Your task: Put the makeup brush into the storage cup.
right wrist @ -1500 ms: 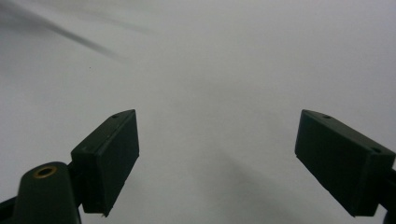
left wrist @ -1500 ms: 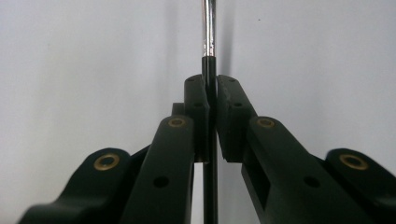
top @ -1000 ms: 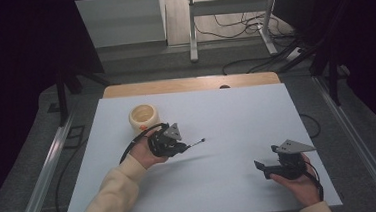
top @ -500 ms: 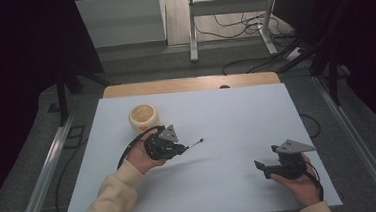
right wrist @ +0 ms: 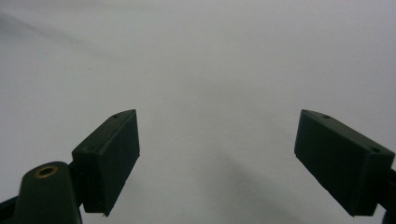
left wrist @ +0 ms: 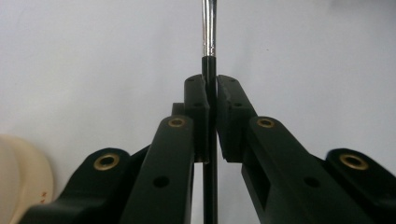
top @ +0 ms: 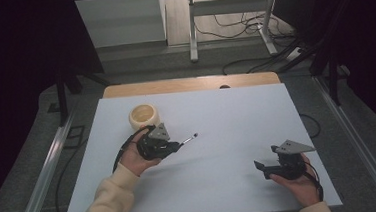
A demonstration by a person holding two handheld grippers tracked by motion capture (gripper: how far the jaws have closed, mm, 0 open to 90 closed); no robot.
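At the left of the white-topped bench (top: 218,134) sits a small cream-coloured round cup (top: 143,116), open side up, toward the far edge. Just in front of it, the left gripper (top: 175,147) has its jaws pressed together on a slim pen-like tool with a black handle and a silver metal shaft (top: 188,139). In the left gripper view the black handle (left wrist: 209,84) runs up between the two pads and the silver shaft sticks out past them, pointing away over the bare bench surface. In the high view the tip of the tool lies just right of the gripper, low over the bench or touching it; which one I cannot tell.

Far to the right, well apart, the right gripper (top: 260,167) rests near the front edge with its jaws spread wide and nothing between them.

The step in hand looks like carrying the gripped tool. If it belongs in the cup, the next move calls for lifting it, swinging it back toward the rim and tipping it upright before letting go.
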